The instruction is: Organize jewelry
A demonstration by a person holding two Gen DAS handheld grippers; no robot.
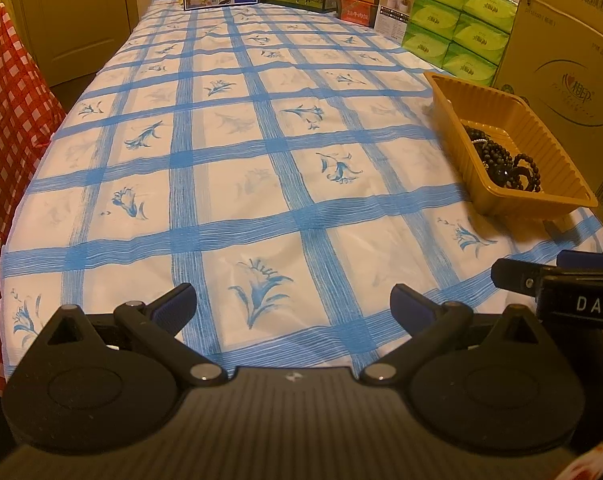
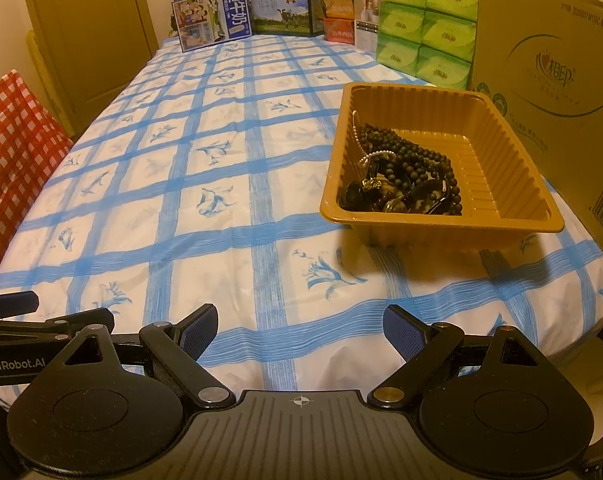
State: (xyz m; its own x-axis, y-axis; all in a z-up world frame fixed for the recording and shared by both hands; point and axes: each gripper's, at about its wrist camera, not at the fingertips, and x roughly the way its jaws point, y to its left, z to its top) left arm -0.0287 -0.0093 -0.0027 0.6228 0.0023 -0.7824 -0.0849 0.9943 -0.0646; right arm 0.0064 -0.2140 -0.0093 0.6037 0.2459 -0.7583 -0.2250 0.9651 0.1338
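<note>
A tan plastic tray (image 2: 501, 168) stands on the right side of the table. Dark bead bracelets and a pearl strand (image 2: 405, 176) lie heaped in its near left part. The tray also shows in the left wrist view (image 1: 541, 128), with the beads (image 1: 501, 160) inside. My right gripper (image 2: 300, 330) is open and empty, low over the table's near edge, in front of the tray. My left gripper (image 1: 293, 306) is open and empty, to the left of the right one. The right gripper shows at the right edge of the left wrist view (image 1: 557, 276).
A blue-checked tablecloth (image 2: 221, 220) covers the table. Milk cartons and boxes (image 2: 261, 12) line the far edge. Green tissue packs (image 2: 425, 24) and a big cardboard box (image 2: 549, 80) stand behind the tray. A red-checked cloth (image 2: 13, 144) hangs at the left.
</note>
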